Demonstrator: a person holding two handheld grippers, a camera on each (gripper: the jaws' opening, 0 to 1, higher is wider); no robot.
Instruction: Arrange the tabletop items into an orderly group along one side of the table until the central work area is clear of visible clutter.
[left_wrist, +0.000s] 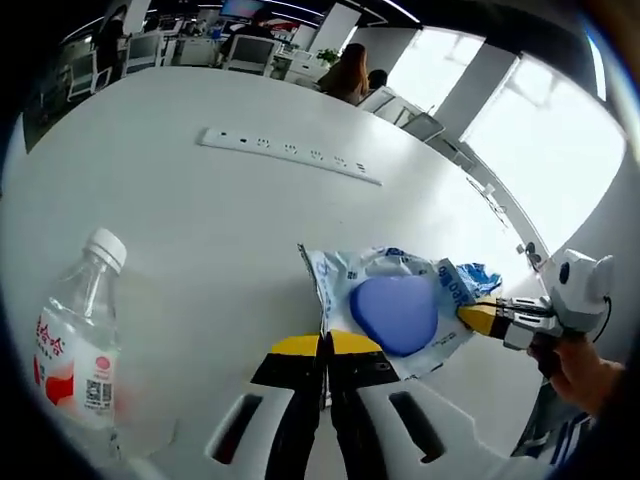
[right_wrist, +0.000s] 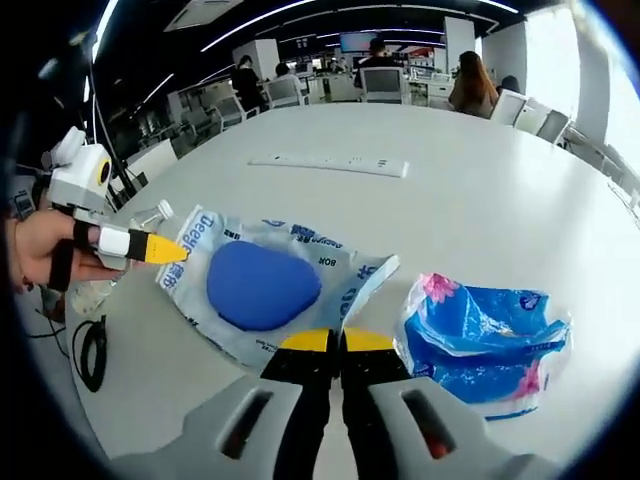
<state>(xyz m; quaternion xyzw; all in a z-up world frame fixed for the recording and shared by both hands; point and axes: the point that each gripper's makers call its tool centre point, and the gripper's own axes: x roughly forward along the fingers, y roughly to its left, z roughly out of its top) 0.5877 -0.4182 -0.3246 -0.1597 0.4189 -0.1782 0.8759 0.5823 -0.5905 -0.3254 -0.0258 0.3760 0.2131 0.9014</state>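
One clear pouch (right_wrist: 270, 285) with one blue pad inside, one blue tissue pack (right_wrist: 480, 345), one water bottle (left_wrist: 80, 345) and one power strip (left_wrist: 290, 155) lie on the white table (left_wrist: 200, 230). Both grippers, left (left_wrist: 325, 345) and right (right_wrist: 338, 340), pinch opposite pouch edges, jaws closed.
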